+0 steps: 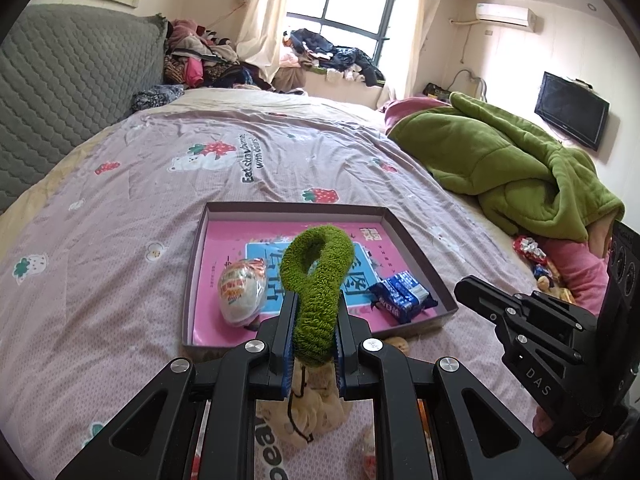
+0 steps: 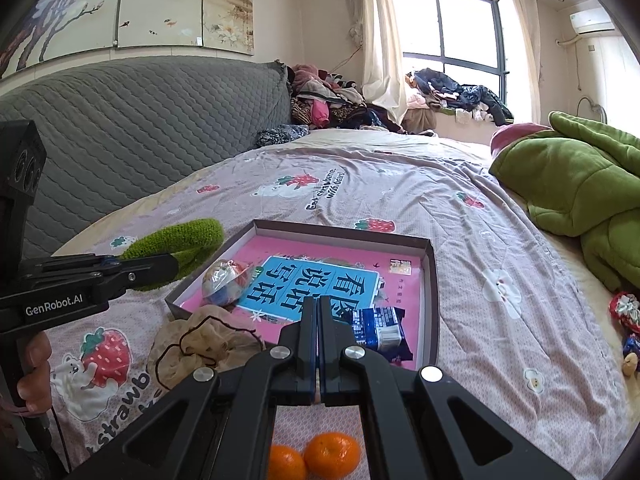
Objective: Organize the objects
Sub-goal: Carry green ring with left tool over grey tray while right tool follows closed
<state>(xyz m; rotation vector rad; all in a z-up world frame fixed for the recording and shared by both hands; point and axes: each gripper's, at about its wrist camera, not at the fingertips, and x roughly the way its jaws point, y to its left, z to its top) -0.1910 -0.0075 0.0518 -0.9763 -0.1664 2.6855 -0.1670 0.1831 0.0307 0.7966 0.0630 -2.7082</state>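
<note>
2 grippers hung over the bed (image 1: 120,208): the left gripper (image 1: 314,320) was clamped on a green fuzzy loop (image 1: 316,276) held above the near edge of a shallow box (image 1: 416,256), while the right gripper (image 2: 317,312) had its jaws pressed together, empty. 2 oranges (image 2: 316,458) lay below it.

The left gripper (image 1: 314,312) is clamped on a green fuzzy loop (image 1: 320,280), its jaws squeezing the loop's lower end while it points down toward the shallow box (image 1: 416,256). The right gripper (image 2: 317,320) has its jaws pressed together with nothing between them, aimed over the box's near edge. A hand (image 2: 34,372) grips the left gripper's handle.
</note>
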